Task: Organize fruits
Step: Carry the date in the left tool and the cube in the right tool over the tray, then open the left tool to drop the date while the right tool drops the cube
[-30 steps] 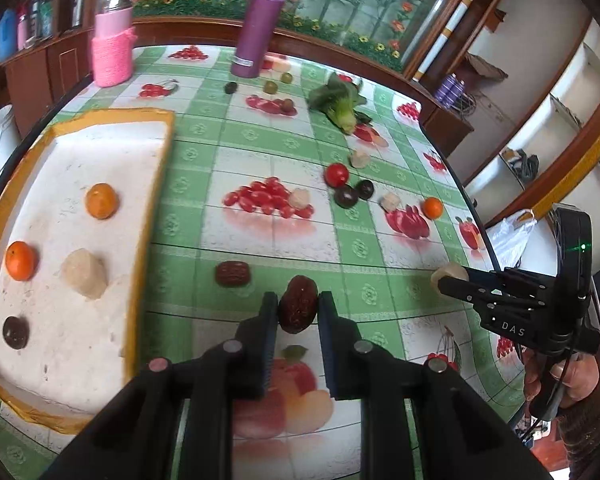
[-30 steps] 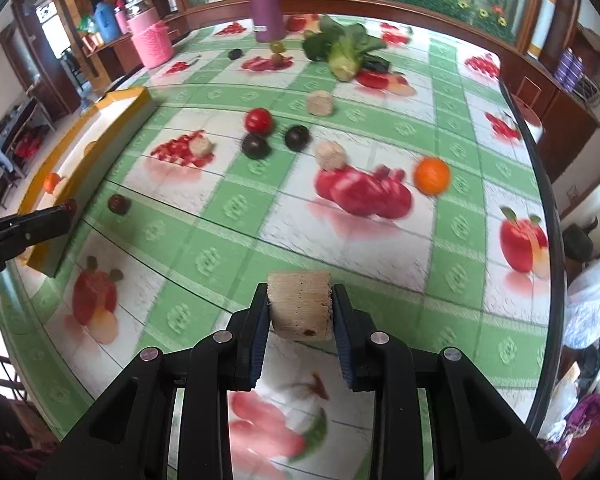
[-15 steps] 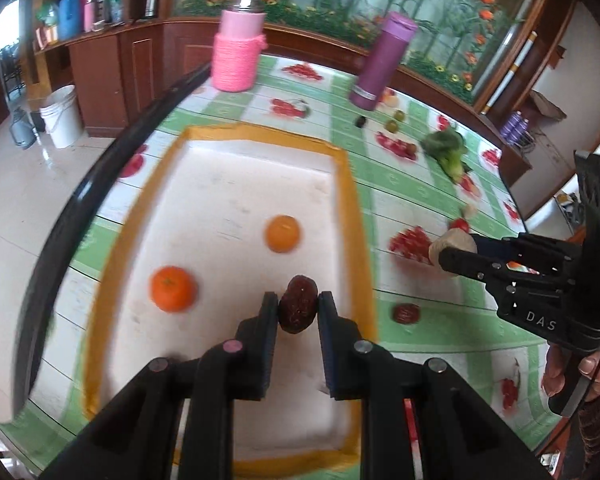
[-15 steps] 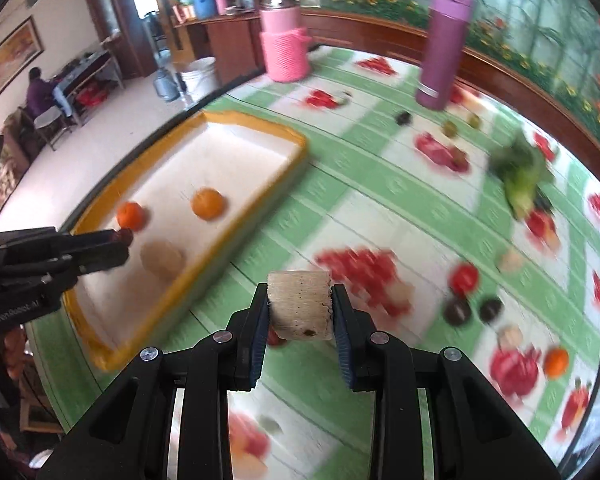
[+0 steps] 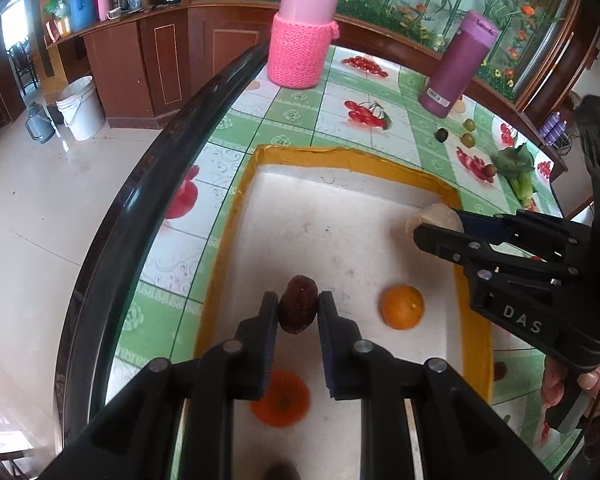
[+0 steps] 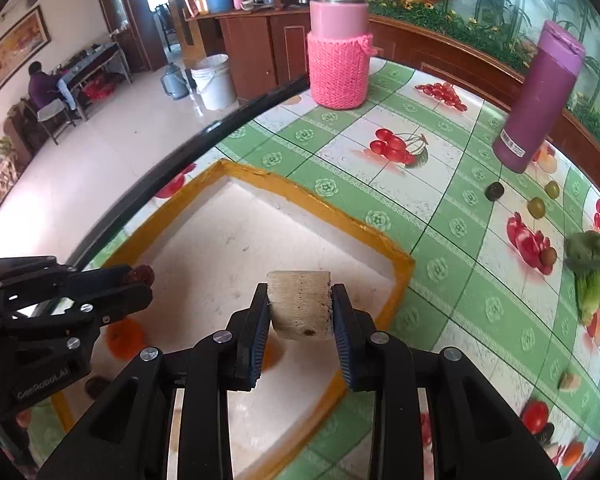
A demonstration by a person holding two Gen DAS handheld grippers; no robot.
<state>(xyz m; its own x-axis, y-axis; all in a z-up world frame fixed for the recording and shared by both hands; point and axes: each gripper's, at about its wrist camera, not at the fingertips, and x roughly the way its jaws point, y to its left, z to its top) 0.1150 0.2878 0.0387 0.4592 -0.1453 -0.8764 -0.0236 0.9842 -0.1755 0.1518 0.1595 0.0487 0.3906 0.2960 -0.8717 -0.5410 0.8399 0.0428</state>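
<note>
Between left jaws, red date (image 5: pixel 298 309), right jaws, pale chunk (image 6: pixel 300 305)

Bright daylight, glare on floor (image 5: pixel 40 184) — fisheye-warped, dark edges.

Fruit-print table (image 6: pixel 340 148) with yellow-rimmed tray (image 6: pixel 332 210), pink jar (image 6: pixel 340 68), purple flask (image 6: pixel 536 108)

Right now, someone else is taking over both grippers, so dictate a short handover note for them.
Left gripper: shut on a dark red wrinkled date, held over the yellow-rimmed white tray.
Right gripper: shut on a beige cut block of fruit, also over the tray.
Done: two oranges already lie in the tray.
Left: release both pieces into the tray, then fetch the loose fruits on the green checked tablecloth, such as the small green ones near the purple bottle.
</note>
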